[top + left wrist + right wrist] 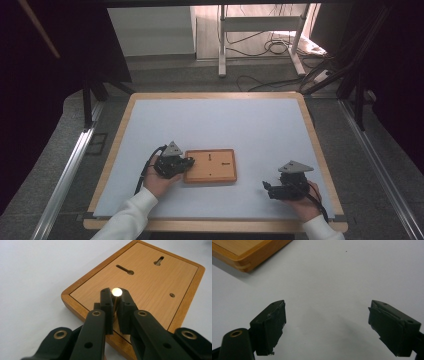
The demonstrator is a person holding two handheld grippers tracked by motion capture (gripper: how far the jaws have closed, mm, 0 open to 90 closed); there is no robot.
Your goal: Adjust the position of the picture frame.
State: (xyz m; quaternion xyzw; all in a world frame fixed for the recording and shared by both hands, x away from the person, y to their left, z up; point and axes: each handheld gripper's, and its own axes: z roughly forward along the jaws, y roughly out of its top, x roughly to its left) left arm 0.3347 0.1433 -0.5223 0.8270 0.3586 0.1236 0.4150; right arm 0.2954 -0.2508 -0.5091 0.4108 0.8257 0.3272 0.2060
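I find no legible text, label, brand, number or sign in any view. The wooden board (140, 280) carries only keyhole slots and a small hole; the desk (250, 120) surface is unmarked.

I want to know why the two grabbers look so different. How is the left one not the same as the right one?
The left gripper has its jaws nearly shut, pinching a small shiny brass-coloured pin; the right gripper has its jaws wide apart with nothing between them. The left gripper sits over the edge of the wooden board; the right gripper sits apart from it, over the bare white table. Both have black jaws and a person's hand holding them.
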